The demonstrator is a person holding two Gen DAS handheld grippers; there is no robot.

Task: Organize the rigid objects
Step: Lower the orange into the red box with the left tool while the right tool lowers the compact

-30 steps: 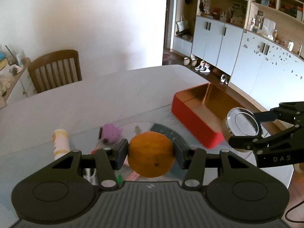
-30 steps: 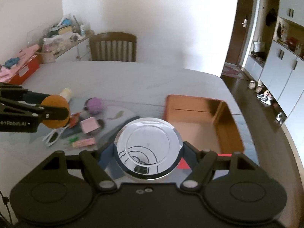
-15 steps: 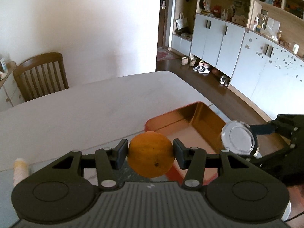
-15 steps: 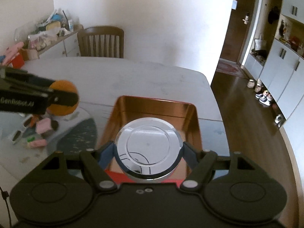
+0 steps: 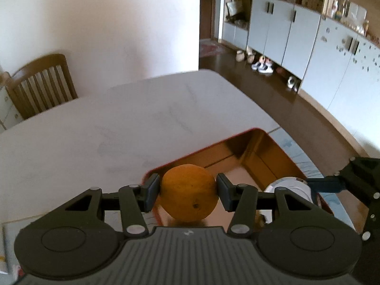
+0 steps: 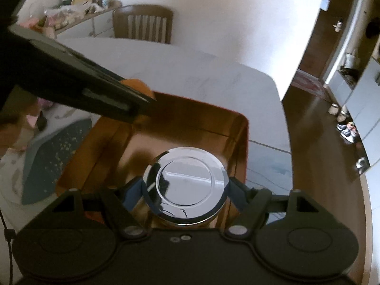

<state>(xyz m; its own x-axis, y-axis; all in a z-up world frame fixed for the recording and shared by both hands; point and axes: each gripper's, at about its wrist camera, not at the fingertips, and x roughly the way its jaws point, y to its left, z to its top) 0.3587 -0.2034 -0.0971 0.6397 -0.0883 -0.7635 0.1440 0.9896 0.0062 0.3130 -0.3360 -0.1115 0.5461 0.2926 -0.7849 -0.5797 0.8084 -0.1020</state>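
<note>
Both tools moved from clutter to over red tray (image 6: 239, 118), orange (image 5: 188, 192) and chrome lid (image 6: 187, 185) lowered.

The left gripper (image 5: 188, 192) is clamped on an orange (image 5: 188, 193). The right gripper (image 6: 186, 190) is clamped on a shiny round lid (image 6: 186, 182), close beside the left.

Soft daylight fills both views, brightest on the white wall (image 5: 123, 23) and the pale worktop (image 5: 95, 128). The right wrist view is dimmer, its near half heavy with shadow. The chrome lid (image 6: 187, 185) mirrors a bright band and dark shapes, and a shadow lies left of it on the tray floor (image 6: 133, 152). Fisheye bending curves the cabinets (image 5: 332, 54) at the right edge. The chair (image 5: 40, 83) and far shelves look smeared.
</note>
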